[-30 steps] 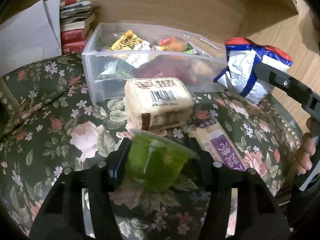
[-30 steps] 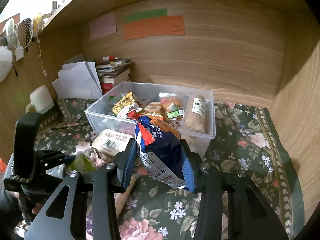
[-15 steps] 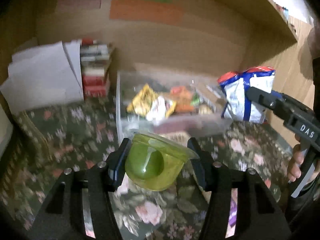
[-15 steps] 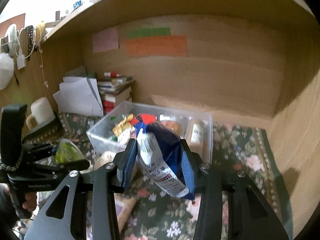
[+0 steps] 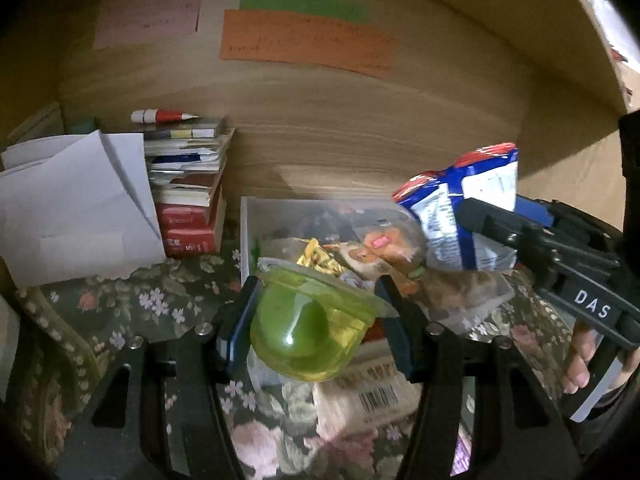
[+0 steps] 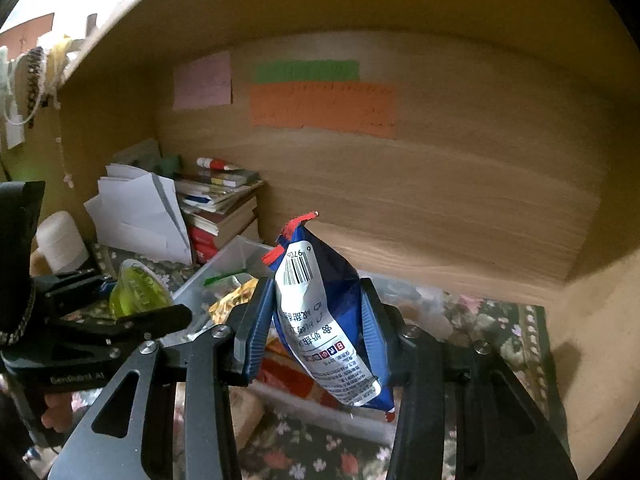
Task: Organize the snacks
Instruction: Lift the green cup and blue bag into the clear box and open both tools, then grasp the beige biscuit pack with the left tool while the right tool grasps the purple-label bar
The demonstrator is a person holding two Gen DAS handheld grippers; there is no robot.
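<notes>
Jelly cup, rigid but slick, sits clamped by its sides in left gripper; right gripper pinches soft, light snack bag mid-body above bin.

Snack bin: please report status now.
Left gripper shut on green jelly cup. Right gripper shut on blue bag. Clear bin ahead, unobstructed.

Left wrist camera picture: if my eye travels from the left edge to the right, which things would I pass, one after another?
White papers → stack of books → green jelly cup in the left gripper → blue and white snack bag → right gripper, with the person's hand at the far right.
</notes>
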